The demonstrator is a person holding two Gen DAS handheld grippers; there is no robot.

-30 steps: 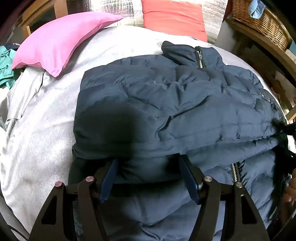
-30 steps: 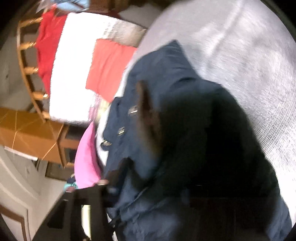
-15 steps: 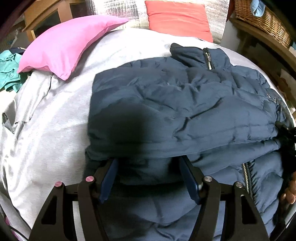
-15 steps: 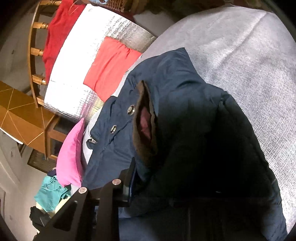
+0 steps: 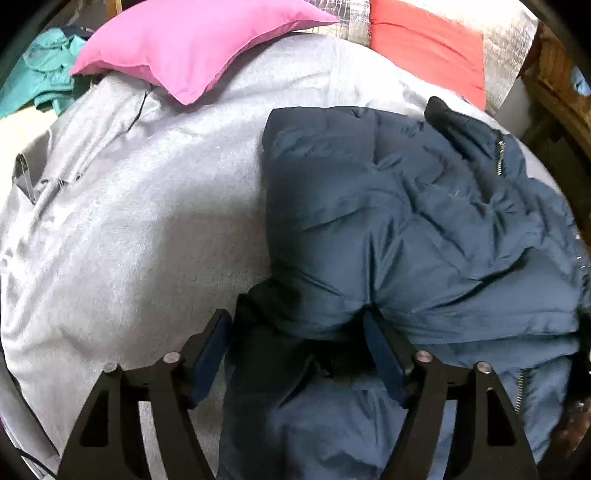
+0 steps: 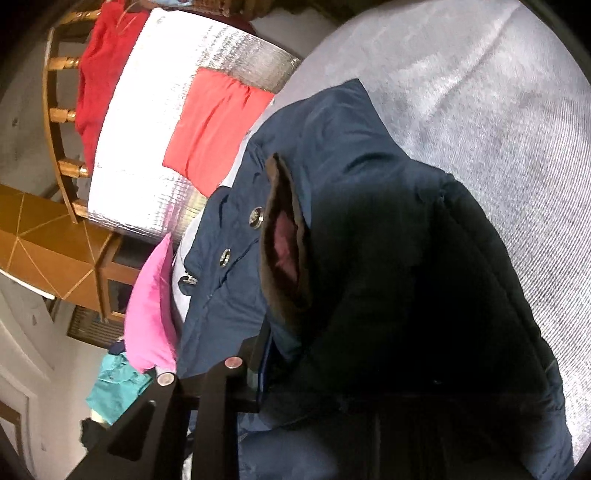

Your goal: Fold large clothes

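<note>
Here, nearest the left wrist camera, the left claw (image 5: 297, 354) has its two blue pads spread wide, with a bunched dark fold of the navy puffer jacket (image 5: 424, 236) lying between them; the right pad presses into the fabric, the left pad (image 5: 208, 354) stands just off it, so no firm pinch is evident. The jacket is heaped on the grey bed cover (image 5: 140, 229), filling the view from 6 to 2 o'clock, its zipper (image 5: 499, 157) showing toward 1 o'clock. In the right wrist view, the right claw (image 6: 258, 373) is buried in jacket: one black finger is visible at 7 o'clock against the cloth, the other hidden under the dark fabric, so its opening cannot be told. A brown fur-trimmed edge (image 6: 284, 240) and metal snaps (image 6: 255, 216) sit at frame centre. Farther off, a pink pillow (image 5: 199, 40) lies at 11 o'clock, a red cushion (image 5: 424, 44) against a silver quilted panel (image 5: 506, 33) at 1 o'clock, and teal clothing (image 5: 40, 70) at 10 o'clock.
</note>
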